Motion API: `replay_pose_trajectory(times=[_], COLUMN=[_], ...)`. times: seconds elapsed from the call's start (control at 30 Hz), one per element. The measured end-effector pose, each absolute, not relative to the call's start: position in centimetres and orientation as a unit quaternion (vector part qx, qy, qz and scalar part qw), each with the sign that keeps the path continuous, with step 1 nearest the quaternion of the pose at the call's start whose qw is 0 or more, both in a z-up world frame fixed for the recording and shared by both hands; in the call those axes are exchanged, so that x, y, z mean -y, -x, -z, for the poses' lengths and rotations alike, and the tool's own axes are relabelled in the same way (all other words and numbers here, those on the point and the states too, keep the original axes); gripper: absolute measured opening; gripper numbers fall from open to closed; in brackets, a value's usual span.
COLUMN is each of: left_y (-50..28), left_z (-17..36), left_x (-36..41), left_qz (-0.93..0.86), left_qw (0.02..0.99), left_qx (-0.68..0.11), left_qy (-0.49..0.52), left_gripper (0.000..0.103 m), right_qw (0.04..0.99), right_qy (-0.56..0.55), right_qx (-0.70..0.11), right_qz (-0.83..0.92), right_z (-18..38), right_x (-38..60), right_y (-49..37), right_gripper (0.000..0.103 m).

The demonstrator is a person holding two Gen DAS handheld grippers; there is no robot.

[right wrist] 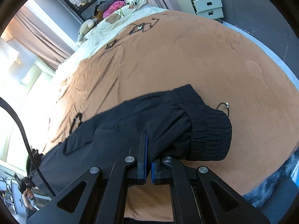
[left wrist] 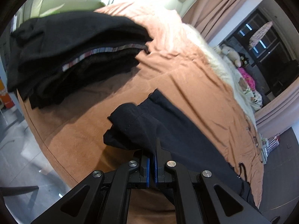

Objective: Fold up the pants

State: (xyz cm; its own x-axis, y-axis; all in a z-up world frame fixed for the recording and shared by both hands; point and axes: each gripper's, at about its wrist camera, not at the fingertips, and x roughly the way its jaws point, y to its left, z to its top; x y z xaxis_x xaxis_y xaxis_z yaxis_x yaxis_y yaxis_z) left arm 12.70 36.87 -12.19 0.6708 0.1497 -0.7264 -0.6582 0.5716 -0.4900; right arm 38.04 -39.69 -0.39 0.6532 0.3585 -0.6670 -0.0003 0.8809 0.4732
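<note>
— What do you have in your left gripper [left wrist: 151, 160]?

— My left fingers are pinched nearly together on a fold of the dark pants [left wrist: 168, 130], near the leg-hem end. The cloth bunches up just past my blue pads [left wrist: 148, 169]. The pants lie on the near part of the orange-brown bedspread [left wrist: 186, 71].

— And further left?

— A stack of folded dark clothes [left wrist: 74, 52] sits at the far left of the bed, one layer showing a striped edge. Beyond the bed's left side I see something orange [left wrist: 2, 91], perhaps a box; any print on it is too blurred to read.

— Your right gripper [right wrist: 148, 160]?

— Clamped tight on the pants [right wrist: 130, 127] beside the elastic waistband [right wrist: 207, 128], which curls over to the right. A drawstring tip [right wrist: 225, 105] pokes out past it.

— Any writing anywhere?

— None I can read. Far right stands a cream drawer unit [right wrist: 205, 5]; soft toys [right wrist: 89, 25] lie at the far end of the bed.
</note>
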Motion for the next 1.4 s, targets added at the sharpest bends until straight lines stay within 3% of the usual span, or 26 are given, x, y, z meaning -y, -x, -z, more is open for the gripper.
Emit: replay_pose_trajectory(times=[0.23, 0.33, 0.47, 0.57, 0.63, 0.67, 1.13, 1.37, 1.4], left_y=[-13.0, -12.5, -11.4, -10.8, -10.7, -10.6, -10.7, -11.1, -11.1], left_z=[16.0, 16.1, 16.1, 16.3, 16.8, 16.9, 17.4, 17.7, 17.8], left_x=[-37.3, -37.2, -37.5, -37.7, -37.7, -37.8, -36.8, -35.9, -35.7], left_qz=[-0.255, -0.257, -0.267, -0.265, -0.261, -0.259, -0.228, -0.226, -0.226], left_qw=[0.798, 0.8, 0.801, 0.801, 0.799, 0.799, 0.796, 0.793, 0.792], left_qx=[-0.37, -0.375, -0.37, -0.367, -0.37, -0.37, -0.356, -0.361, -0.362], left_qy=[0.4, 0.392, 0.387, 0.392, 0.395, 0.397, 0.433, 0.436, 0.435], left_gripper=[0.006, 0.016, 0.04, 0.043, 0.043, 0.043, 0.053, 0.053, 0.053], right_qw=[0.85, 0.846, 0.851, 0.858, 0.867, 0.869, 0.773, 0.765, 0.768], right_qy=[-0.225, -0.229, -0.213, -0.196, -0.185, -0.19, -0.479, -0.514, -0.51], right_qx=[-0.469, -0.474, -0.474, -0.471, -0.462, -0.456, -0.402, -0.377, -0.376], right_qz=[-0.086, -0.085, -0.078, -0.061, -0.034, -0.031, -0.101, -0.095, -0.09], right_z=[5.0, 5.3, 4.9, 4.5, 4.3, 4.3, 11.6, 12.9, 12.9], right_x=[39.5, 39.9, 40.0, 40.1, 40.3, 40.7, 47.3, 49.1, 49.2], right_y=[-38.6, -38.0, -36.8, -36.0, -35.5, -35.0, -36.4, -37.3, -37.5], right_gripper=[0.006, 0.011, 0.013, 0.03, 0.055, 0.056, 0.056, 0.056, 0.051])
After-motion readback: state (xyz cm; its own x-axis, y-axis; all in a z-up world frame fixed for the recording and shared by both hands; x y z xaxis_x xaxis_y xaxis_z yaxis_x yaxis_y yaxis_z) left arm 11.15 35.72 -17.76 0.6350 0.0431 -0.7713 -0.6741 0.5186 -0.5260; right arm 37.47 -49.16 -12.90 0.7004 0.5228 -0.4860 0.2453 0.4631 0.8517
